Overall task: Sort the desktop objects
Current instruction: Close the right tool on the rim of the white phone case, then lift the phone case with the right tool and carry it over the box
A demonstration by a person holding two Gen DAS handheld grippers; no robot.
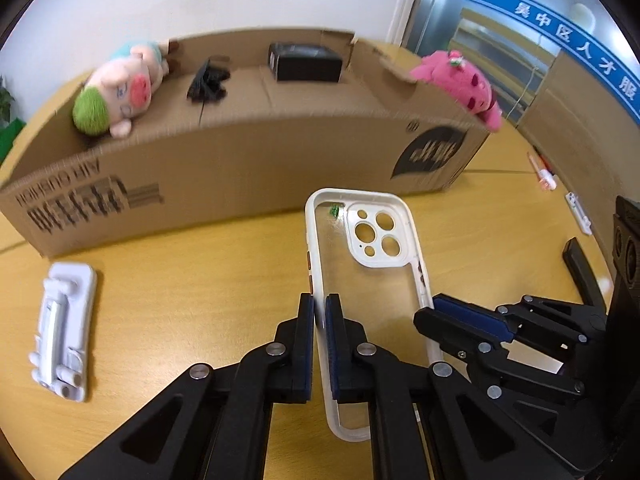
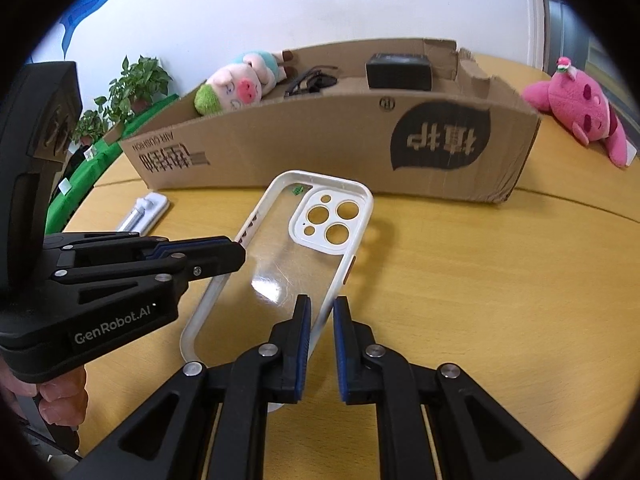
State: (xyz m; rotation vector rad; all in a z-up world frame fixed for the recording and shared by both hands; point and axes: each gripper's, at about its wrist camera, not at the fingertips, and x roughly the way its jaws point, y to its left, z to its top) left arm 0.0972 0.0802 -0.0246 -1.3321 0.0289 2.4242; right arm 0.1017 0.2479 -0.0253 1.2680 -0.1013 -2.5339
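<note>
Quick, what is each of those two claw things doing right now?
Left gripper: shut on one long edge of the phone case.
Right gripper: shut on the opposite long edge of the same case.

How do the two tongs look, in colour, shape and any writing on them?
Both the left tongs and the right tongs are black plastic, built of angular linked bars with triangular cut-outs and round silver rivets. The fingers are flat and lined with dark blue ribbed pads. The left body carries white "GenRobot.AI" lettering. No cables or sleeves are visible.
</note>
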